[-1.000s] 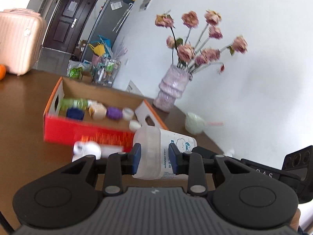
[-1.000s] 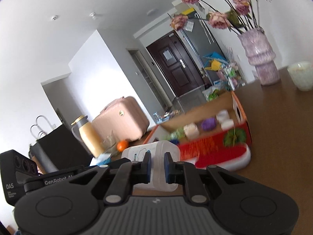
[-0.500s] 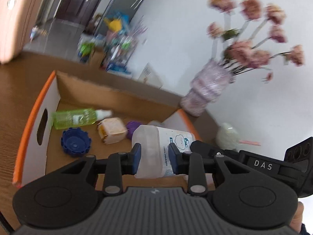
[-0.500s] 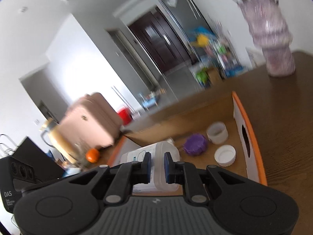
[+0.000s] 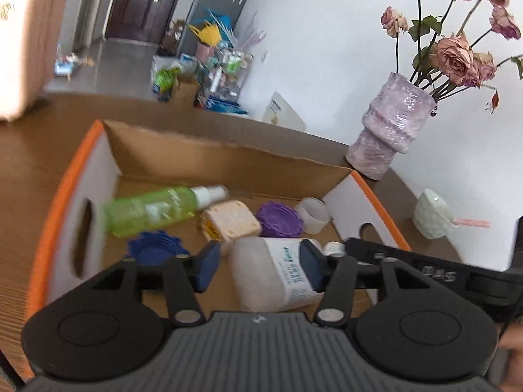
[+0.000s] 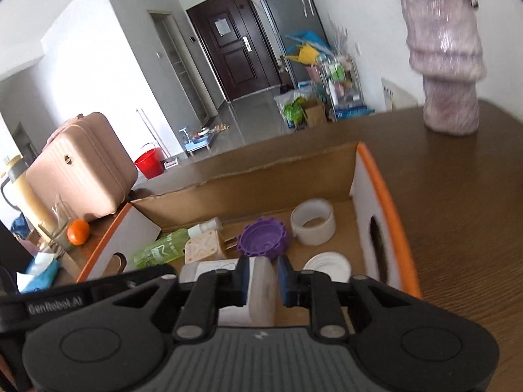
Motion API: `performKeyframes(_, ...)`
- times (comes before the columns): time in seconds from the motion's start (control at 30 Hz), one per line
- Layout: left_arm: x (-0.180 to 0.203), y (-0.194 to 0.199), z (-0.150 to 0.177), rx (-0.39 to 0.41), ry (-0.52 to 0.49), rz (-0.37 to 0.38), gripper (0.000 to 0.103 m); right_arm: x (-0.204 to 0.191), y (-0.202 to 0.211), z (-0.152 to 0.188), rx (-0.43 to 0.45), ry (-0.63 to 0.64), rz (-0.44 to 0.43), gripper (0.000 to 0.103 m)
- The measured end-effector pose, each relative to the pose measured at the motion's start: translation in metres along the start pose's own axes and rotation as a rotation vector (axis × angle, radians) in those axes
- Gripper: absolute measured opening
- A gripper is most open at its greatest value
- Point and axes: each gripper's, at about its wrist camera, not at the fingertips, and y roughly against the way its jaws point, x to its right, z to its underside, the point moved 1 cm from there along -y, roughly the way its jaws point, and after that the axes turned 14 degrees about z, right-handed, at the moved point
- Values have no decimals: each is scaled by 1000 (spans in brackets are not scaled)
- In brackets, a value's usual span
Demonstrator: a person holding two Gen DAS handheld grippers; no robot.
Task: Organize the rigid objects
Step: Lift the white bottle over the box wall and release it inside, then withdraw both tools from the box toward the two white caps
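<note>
While both claws were opening over the cardboard box [image 5: 209,160], the white bottle [image 5: 264,274] lay inside near its front edge, between the left claw [image 5: 258,266] pads, no longer pinched. Right claw [image 6: 263,281] was barely parted around its base. Best move: spread fully, lift straight out. Only the right view showed the white lid [image 6: 327,266].
</note>
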Motion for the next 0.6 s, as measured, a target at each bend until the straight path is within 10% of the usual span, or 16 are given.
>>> performKeyframes(0.07, 2, 15, 1, 17, -43, -70, 83, 0, 16, 0, 20, 43, 27, 40)
performKeyframes(0.43, 30, 110, 56, 247, -320, -437, 103, 7, 120, 52, 363, 184, 184, 86)
performKeyframes(0.6, 43, 144, 84, 353, -353, -449, 103, 5, 151, 81, 551, 216, 178, 103)
